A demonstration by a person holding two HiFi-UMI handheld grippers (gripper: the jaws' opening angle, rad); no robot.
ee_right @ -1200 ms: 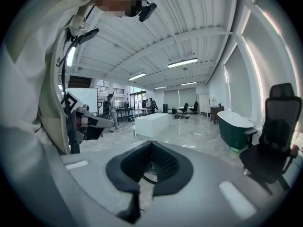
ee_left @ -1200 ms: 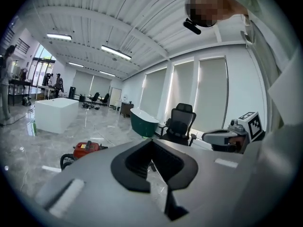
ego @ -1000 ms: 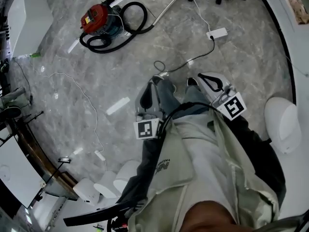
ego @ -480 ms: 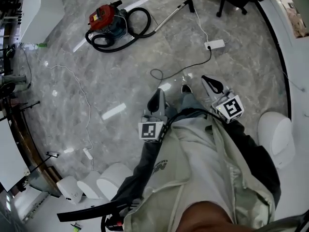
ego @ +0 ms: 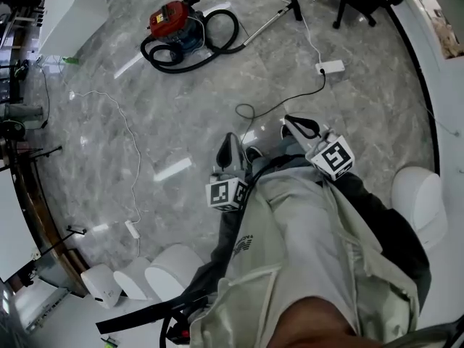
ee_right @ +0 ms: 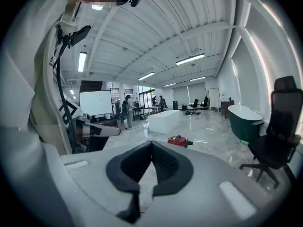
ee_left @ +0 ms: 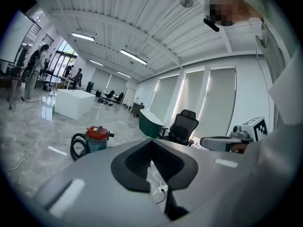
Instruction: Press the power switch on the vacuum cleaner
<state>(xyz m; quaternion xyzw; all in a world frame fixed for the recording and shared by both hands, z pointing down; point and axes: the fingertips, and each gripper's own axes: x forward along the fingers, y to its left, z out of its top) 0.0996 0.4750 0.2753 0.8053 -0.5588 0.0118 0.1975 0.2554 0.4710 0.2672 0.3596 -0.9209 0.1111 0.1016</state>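
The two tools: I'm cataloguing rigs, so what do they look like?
Left tool and right tool are grey with black ridged pads; each carries a white cube with black square markers. A black cable trails by them. Dark sleeves, pale jacket.

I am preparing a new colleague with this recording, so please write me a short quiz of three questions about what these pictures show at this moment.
1. True or false: the left gripper touches the vacuum cleaner.
2. Which colour is the vacuum cleaner's hose? A. black B. white C. green
3. Fill in: the jaws of the left gripper and of the right gripper are both ____, with nothing between them.

Key: 1. False; the two are well apart. 2. A. 3. shut.
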